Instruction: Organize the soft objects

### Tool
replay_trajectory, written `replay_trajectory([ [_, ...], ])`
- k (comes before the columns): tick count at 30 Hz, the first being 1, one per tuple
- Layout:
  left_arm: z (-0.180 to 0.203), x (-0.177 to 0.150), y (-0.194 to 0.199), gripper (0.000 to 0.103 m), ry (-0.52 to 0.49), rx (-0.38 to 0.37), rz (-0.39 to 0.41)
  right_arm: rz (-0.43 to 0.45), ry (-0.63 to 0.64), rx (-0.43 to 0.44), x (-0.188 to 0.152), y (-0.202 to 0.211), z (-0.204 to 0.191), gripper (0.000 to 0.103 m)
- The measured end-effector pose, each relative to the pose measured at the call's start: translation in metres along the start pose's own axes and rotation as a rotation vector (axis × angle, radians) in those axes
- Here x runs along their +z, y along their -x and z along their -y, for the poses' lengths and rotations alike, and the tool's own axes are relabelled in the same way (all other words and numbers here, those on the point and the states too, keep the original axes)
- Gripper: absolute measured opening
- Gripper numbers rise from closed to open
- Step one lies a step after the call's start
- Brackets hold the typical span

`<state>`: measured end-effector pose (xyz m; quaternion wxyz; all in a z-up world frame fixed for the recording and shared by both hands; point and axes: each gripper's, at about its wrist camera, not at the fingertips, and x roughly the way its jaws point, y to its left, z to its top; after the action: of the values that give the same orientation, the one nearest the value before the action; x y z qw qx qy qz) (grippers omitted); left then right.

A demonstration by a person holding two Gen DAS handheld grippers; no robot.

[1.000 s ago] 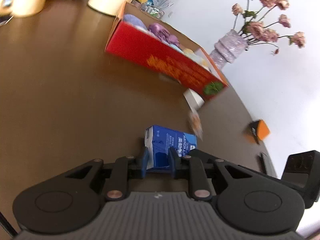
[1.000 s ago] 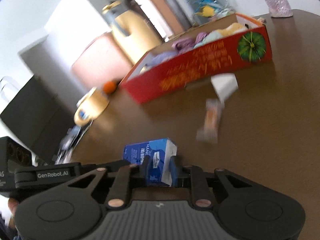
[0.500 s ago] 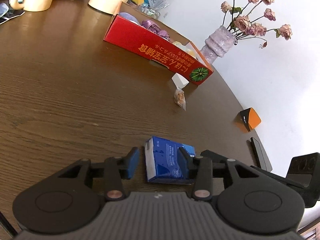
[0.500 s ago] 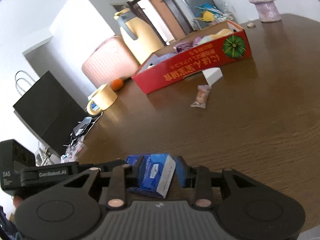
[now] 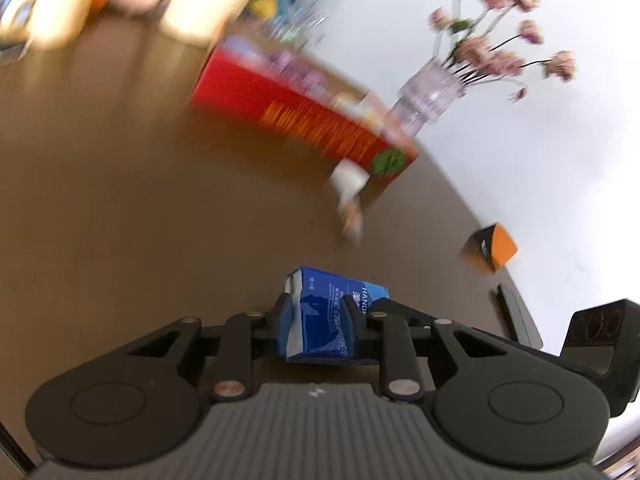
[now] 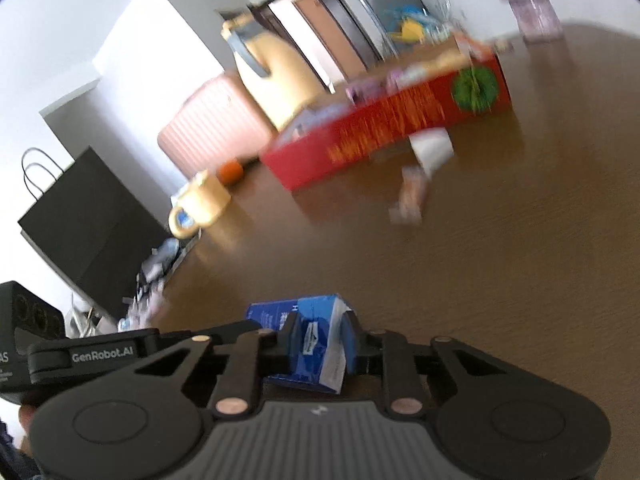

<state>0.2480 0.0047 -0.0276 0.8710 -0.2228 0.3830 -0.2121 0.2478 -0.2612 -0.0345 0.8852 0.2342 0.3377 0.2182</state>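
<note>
A blue tissue pack [image 5: 320, 312] is held by both grippers from opposite ends, above the brown table [image 5: 120, 220]. My left gripper [image 5: 318, 316] is shut on one end. My right gripper [image 6: 322, 340] is shut on the other end of the pack [image 6: 316, 336]. A long red box [image 5: 296, 116] with soft purple and pale items inside lies farther back; it also shows in the right wrist view [image 6: 392, 132]. Both views are motion-blurred.
A small white box [image 5: 348, 178] and a snack packet [image 5: 350, 220] lie in front of the red box. A vase of flowers [image 5: 432, 96] and an orange-black cube [image 5: 490, 252] stand at the right edge. A yellow mug [image 6: 200, 206], a jug and a black bag [image 6: 80, 216] are at the left.
Half a second ago both grippers were open around the pack resting on the table. Now both have shut on it and both views are moving, blurred.
</note>
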Motion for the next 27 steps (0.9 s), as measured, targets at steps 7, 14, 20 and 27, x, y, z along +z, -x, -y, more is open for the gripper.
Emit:
replay_trajectory([
  [7,0.029,0.125,-0.029,0.025,-0.160,-0.032,0.163,0.164,0.098,-0.028,0.126,-0.033,-0.016,0.021],
  [14,0.010,0.226,-0.118,0.025,-0.092,0.022,0.050,0.083,0.091,-0.109,0.225,-0.128,0.004,0.021],
  [20,-0.016,0.235,-0.170,0.019,-0.111,0.184,-0.081,-0.124,0.044,-0.156,0.224,-0.201,0.028,0.021],
  [27,-0.014,0.233,-0.179,0.018,-0.180,0.257,-0.092,-0.155,0.127,-0.204,0.216,-0.209,0.016,0.024],
])
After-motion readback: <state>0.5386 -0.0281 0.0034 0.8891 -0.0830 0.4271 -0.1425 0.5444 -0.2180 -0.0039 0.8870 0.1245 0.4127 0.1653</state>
